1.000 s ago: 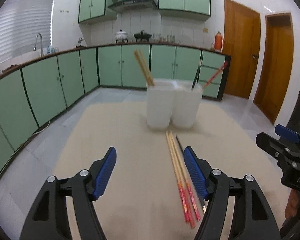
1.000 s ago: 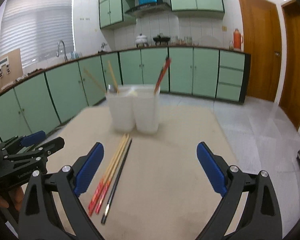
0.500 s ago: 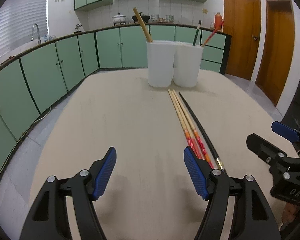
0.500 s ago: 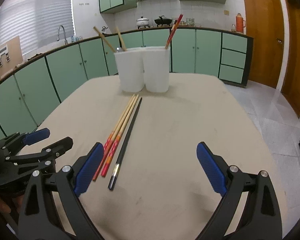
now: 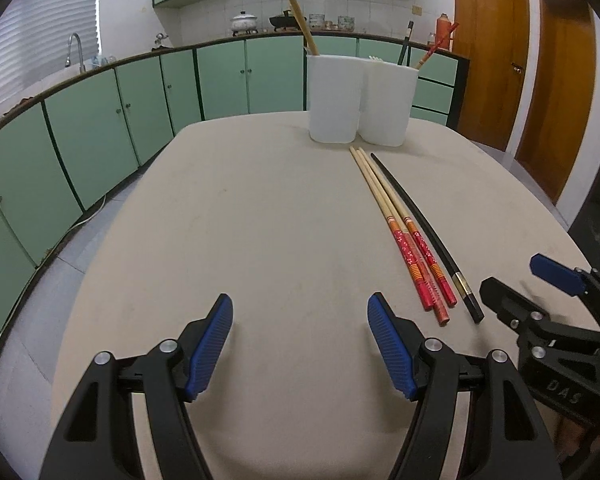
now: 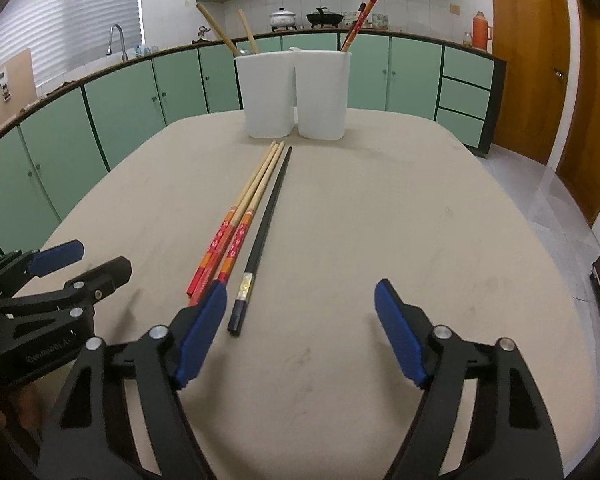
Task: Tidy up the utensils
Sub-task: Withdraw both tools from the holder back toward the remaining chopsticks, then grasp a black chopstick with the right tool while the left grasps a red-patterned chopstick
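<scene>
Three chopsticks lie side by side on the beige table [image 5: 260, 240], tips toward the far edge: two wooden chopsticks with red patterned handles [image 5: 396, 226] touching each other, and one black chopstick [image 5: 424, 230] just beside them on their right. Near the far edge, just beyond the tips, stand two white holders [image 5: 358, 98] pressed together. The left one carries plain wooden sticks [image 6: 224, 36], the right one a red-handled chopstick [image 6: 360, 20] and a dark one, all leaning above the rims.

The left gripper [image 5: 300, 346] hangs over the near part of the table, jaws spread wide and holding nothing, left of the handle ends. The right gripper [image 6: 300, 330] is likewise spread wide and empty; its left finger [image 6: 202, 330] sits over the red handle ends, and the black chopstick's butt lies between its fingers.

Green cabinets [image 6: 120, 108] line the wall behind, with wooden doors [image 5: 488, 64] to the right.
</scene>
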`<state>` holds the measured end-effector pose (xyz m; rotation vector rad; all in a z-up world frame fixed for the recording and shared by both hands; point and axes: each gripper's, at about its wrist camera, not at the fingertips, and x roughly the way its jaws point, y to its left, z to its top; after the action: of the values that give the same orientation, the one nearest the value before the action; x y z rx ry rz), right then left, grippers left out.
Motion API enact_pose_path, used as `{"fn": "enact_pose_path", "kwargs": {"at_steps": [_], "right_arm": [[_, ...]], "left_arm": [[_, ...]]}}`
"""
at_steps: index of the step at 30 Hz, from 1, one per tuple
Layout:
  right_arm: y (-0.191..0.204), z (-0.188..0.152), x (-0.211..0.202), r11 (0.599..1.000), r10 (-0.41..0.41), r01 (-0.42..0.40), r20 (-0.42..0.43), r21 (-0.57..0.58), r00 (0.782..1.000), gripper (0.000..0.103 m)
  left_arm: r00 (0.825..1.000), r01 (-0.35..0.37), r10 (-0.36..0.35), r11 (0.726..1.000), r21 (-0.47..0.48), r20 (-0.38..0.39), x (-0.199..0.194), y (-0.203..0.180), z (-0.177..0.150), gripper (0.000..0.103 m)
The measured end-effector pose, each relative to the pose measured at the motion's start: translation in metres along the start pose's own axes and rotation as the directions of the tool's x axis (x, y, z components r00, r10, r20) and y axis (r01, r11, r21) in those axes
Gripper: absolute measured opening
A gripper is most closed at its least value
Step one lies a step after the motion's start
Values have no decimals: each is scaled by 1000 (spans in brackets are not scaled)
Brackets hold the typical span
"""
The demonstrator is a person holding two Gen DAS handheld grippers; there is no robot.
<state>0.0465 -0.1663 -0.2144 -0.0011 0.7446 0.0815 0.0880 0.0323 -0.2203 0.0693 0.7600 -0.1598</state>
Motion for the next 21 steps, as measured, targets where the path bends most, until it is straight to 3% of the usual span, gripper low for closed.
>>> {"fn": "enact_pose_path", "kwargs": {"at_steps": [10, 16, 20, 21], "right_arm": [[14, -1, 9, 1000, -9, 8, -37, -22, 999, 56], [18, 0, 15, 999, -14, 11, -60, -51, 998, 40], [21, 1, 16, 997, 4, -9, -59, -77, 998, 7], [21, 1, 17, 997, 6, -10, -60, -77, 998, 6]], "left_arm": [[1000, 16, -16, 999, -40, 17, -1, 6, 1, 69], [999, 27, -24, 996, -83, 35, 1, 7, 8, 69], [999, 27, -25, 997, -74, 27, 3, 2, 10, 69], [999, 27, -25, 997, -70, 29, 3, 1, 10, 69]]}}
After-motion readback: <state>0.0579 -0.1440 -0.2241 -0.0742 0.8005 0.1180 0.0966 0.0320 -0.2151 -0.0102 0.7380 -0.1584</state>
